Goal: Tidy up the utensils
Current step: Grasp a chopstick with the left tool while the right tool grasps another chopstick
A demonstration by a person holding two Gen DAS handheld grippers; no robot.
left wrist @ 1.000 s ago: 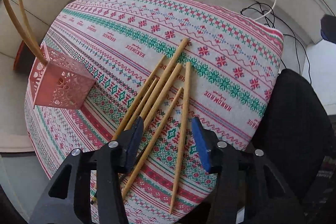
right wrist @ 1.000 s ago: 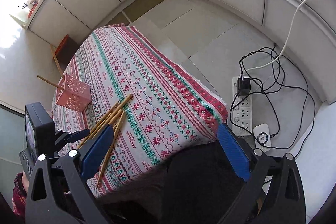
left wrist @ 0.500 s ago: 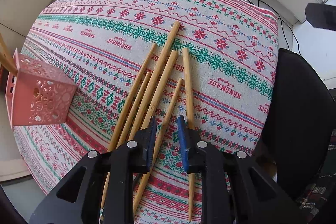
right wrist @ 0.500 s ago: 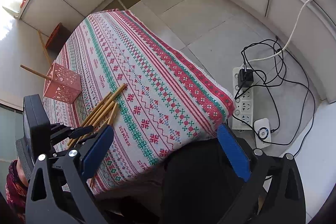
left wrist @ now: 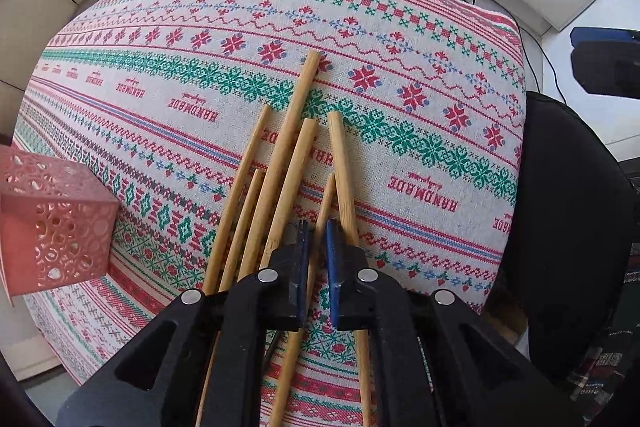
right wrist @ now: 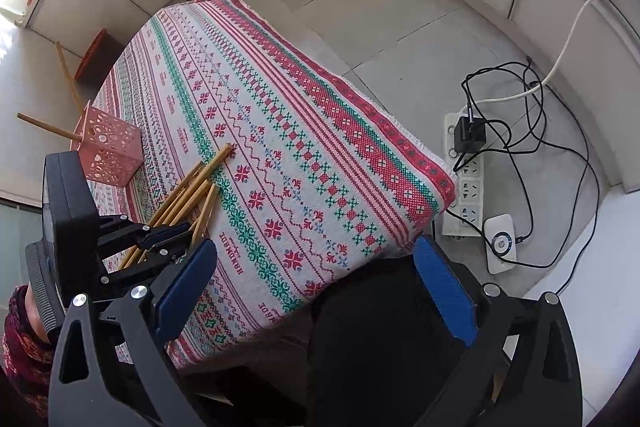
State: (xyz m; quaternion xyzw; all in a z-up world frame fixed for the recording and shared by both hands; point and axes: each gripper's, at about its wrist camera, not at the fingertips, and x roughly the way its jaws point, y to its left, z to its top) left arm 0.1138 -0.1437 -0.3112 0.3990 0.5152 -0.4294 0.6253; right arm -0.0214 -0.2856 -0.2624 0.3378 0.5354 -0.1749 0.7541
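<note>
Several bamboo chopsticks [left wrist: 280, 163] lie fanned on the patterned tablecloth [left wrist: 240, 27]. My left gripper [left wrist: 316, 231] points straight down over them. Its blue pads are closing on one thin chopstick [left wrist: 327, 195], which sits pinched between them. In the right wrist view the left gripper [right wrist: 176, 231] sits low on the same bundle [right wrist: 192, 187]. A pink perforated holder [left wrist: 52, 227] stands at the left, and in the right wrist view the holder [right wrist: 110, 151] has two chopsticks [right wrist: 44, 126] sticking out. My right gripper [right wrist: 316, 251] hangs open over the table's near edge with nothing between its fingers.
A black chair [left wrist: 572, 227] stands against the table's right side. On the floor beyond lie a power strip [right wrist: 466, 187], tangled cables [right wrist: 520, 99] and a small white device [right wrist: 502, 243]. A patterned sleeve [right wrist: 20, 347] shows at the lower left.
My left gripper has come down onto the chopsticks and its jaws have closed from wide apart to a pinch on one stick. The right gripper has drifted slightly, still open.
</note>
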